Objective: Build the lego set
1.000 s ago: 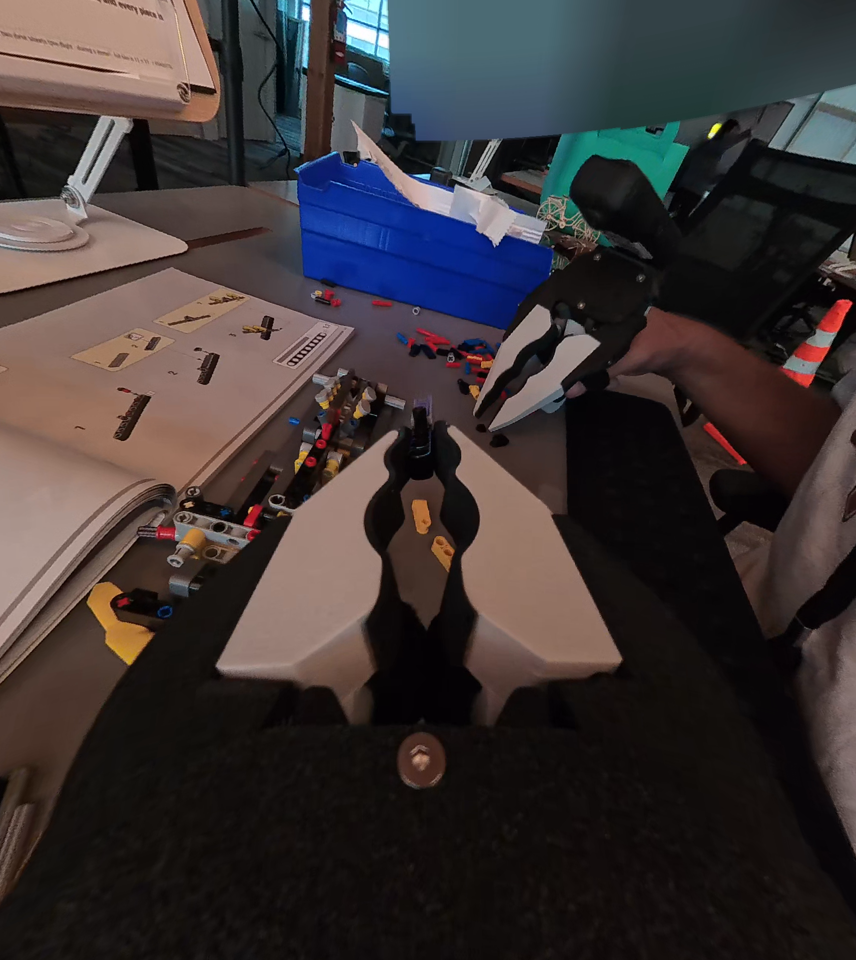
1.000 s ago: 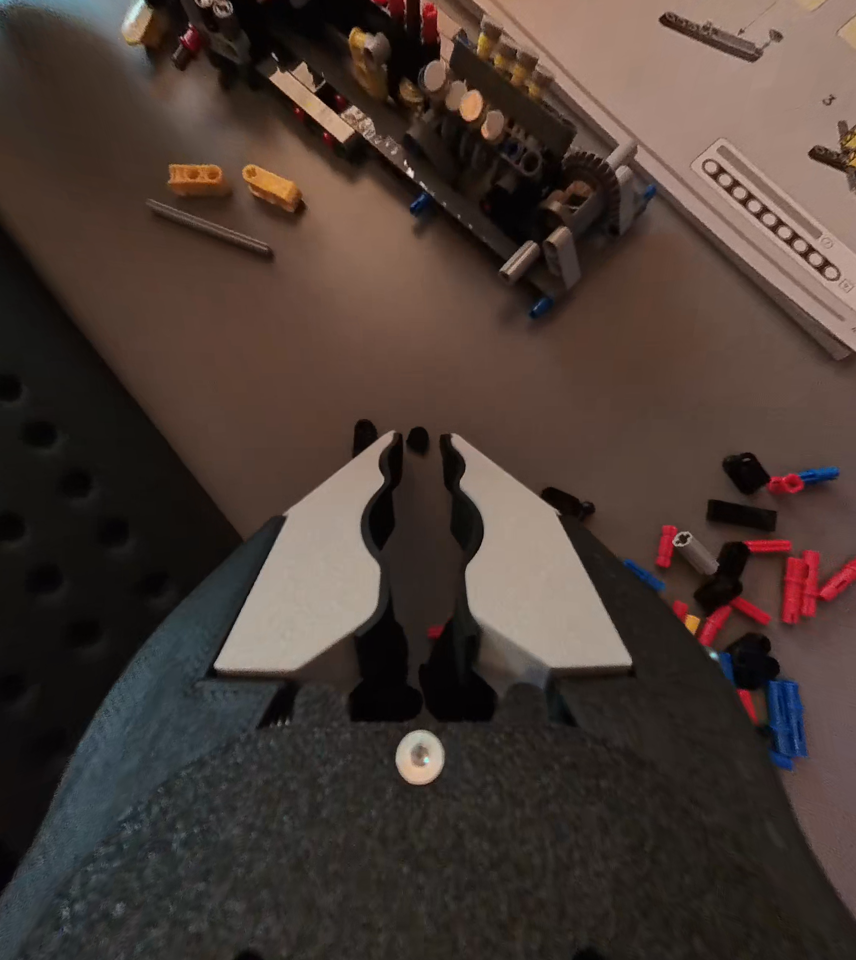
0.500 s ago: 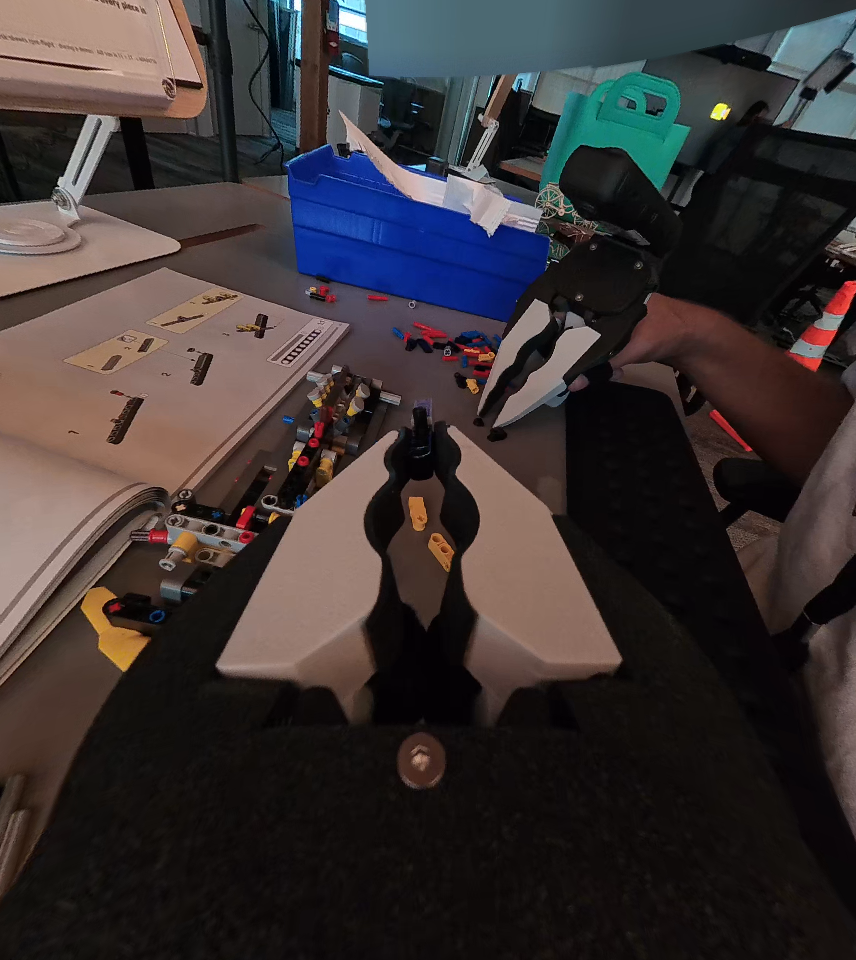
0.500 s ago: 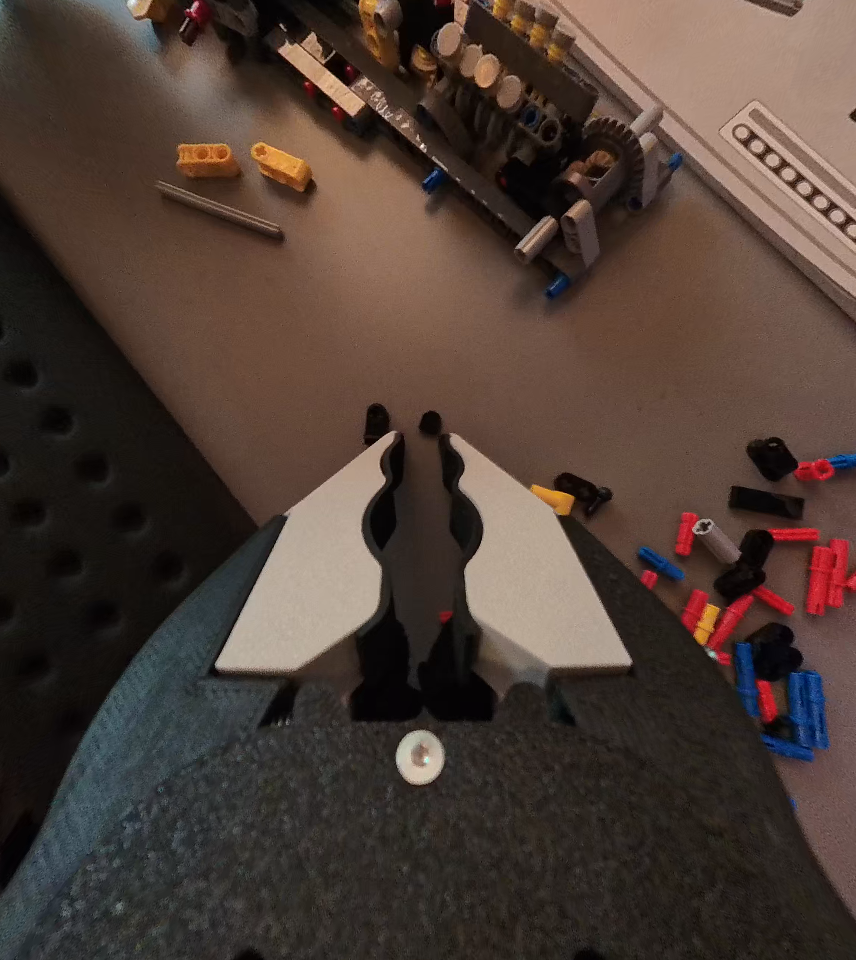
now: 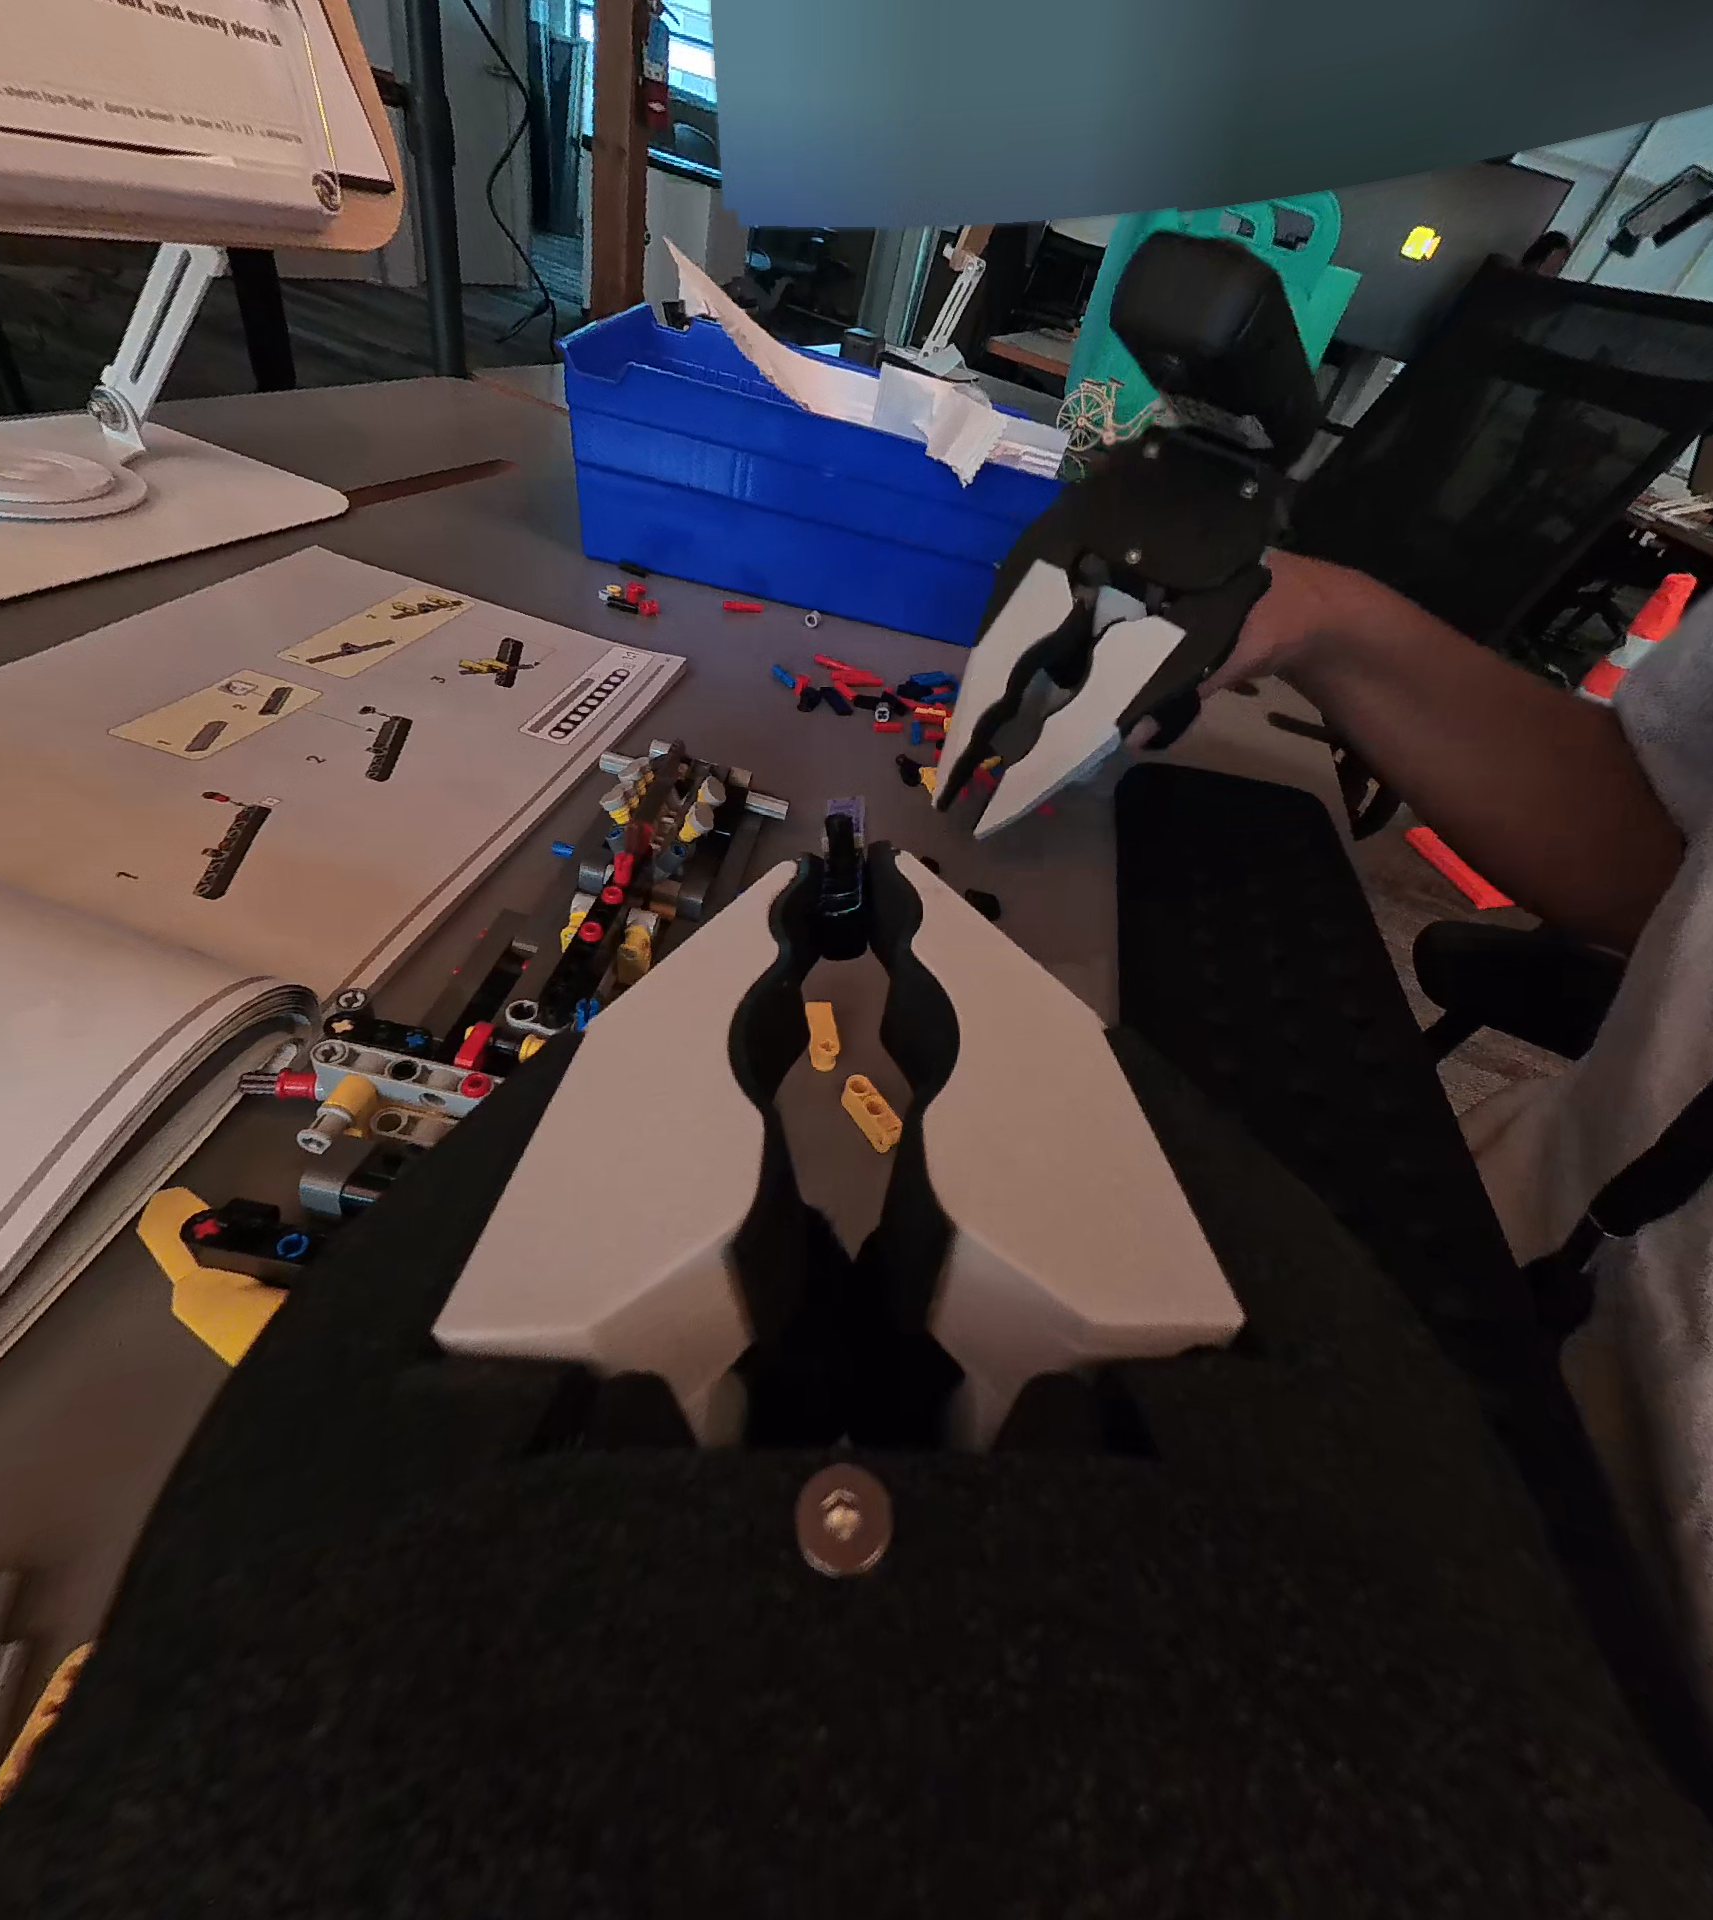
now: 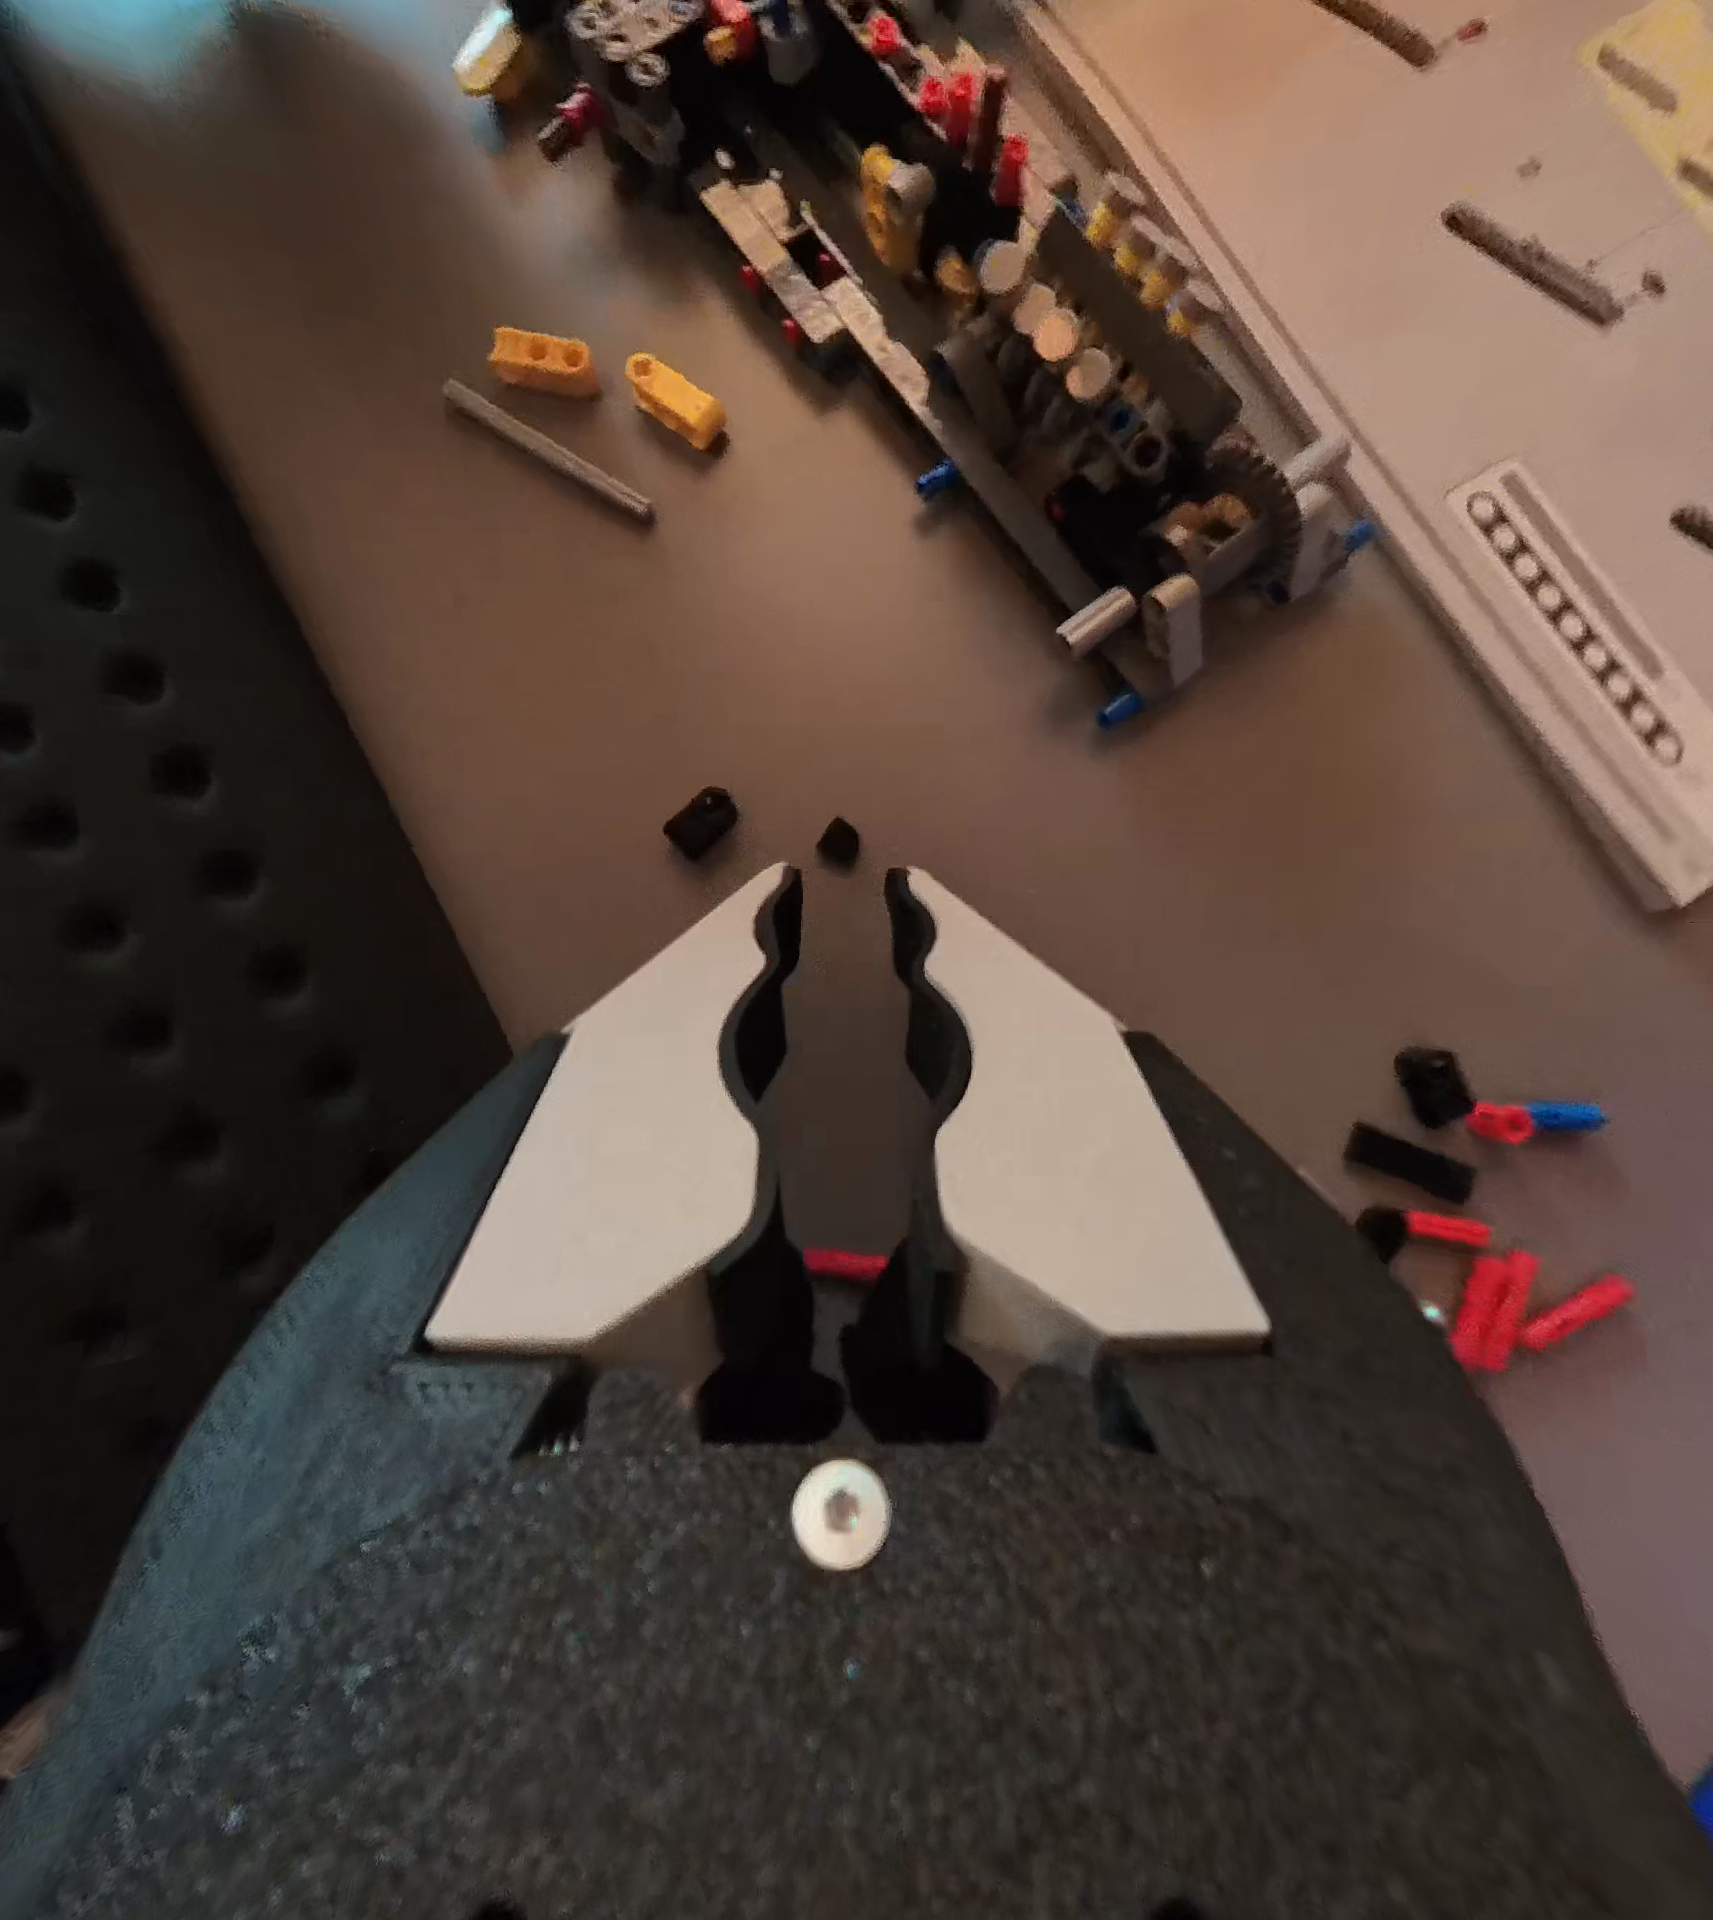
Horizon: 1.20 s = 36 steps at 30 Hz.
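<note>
My left gripper (image 5: 844,868) is shut on a small black lego piece (image 5: 839,883) with a bluish tip and holds it above the table. The part-built lego model (image 5: 623,914) lies left of it beside the open instruction booklet (image 5: 208,790); it also shows in the right wrist view (image 6: 1070,416). My right gripper (image 6: 841,883) is open and empty, raised over the table just behind two small black pieces (image 6: 836,840). It also shows in the left wrist view (image 5: 977,805), held by a hand. Two yellow pieces (image 6: 603,374) and a grey axle (image 6: 545,447) lie loose.
A blue bin (image 5: 790,488) with paper stands at the back. Loose red, blue and black pins (image 6: 1475,1226) are scattered on the right. A black perforated mat (image 6: 52,727) lies along the table's near side. A white stand base (image 5: 52,499) sits far left. The left gripper's tips are roughly 20 cm from the right gripper's.
My right gripper has lifted and drawn back from the table, so the two black pieces and the model now lie farther ahead. My left gripper has held steady with its black piece.
</note>
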Each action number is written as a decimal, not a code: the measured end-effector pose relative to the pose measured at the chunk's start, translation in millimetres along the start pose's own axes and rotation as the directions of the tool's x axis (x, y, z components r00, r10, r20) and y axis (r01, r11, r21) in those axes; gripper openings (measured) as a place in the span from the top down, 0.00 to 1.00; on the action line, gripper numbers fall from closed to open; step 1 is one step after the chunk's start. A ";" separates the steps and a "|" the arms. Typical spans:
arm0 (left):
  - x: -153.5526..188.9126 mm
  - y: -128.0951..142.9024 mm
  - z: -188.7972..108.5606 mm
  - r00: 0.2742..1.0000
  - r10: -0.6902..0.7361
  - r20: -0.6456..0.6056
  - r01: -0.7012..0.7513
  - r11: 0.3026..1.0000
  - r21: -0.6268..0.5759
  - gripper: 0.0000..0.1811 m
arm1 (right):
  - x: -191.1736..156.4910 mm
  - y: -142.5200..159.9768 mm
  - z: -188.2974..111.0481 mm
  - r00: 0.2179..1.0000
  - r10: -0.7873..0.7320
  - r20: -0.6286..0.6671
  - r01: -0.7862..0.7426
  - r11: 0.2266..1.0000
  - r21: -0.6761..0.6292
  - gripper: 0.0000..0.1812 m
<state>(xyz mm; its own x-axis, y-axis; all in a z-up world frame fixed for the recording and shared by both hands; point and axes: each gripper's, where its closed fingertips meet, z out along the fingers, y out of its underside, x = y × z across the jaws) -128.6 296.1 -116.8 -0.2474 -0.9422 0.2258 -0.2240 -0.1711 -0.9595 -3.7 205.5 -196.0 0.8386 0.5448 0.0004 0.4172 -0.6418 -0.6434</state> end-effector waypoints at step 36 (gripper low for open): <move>33.1 14.2 6.3 0.990 0.037 -0.136 -0.046 0.997 -0.067 0.96 | -5.7 1.5 20.8 0.709 -0.525 0.471 0.520 0.840 0.155 0.91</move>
<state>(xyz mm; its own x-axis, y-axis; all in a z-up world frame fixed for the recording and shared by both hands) -134.0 260.7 -124.1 -0.3814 -0.9000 0.2109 -0.2746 -0.1075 -0.9555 -15.2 212.7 -212.9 0.2105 0.9774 -0.0219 0.7319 -0.1724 -0.6593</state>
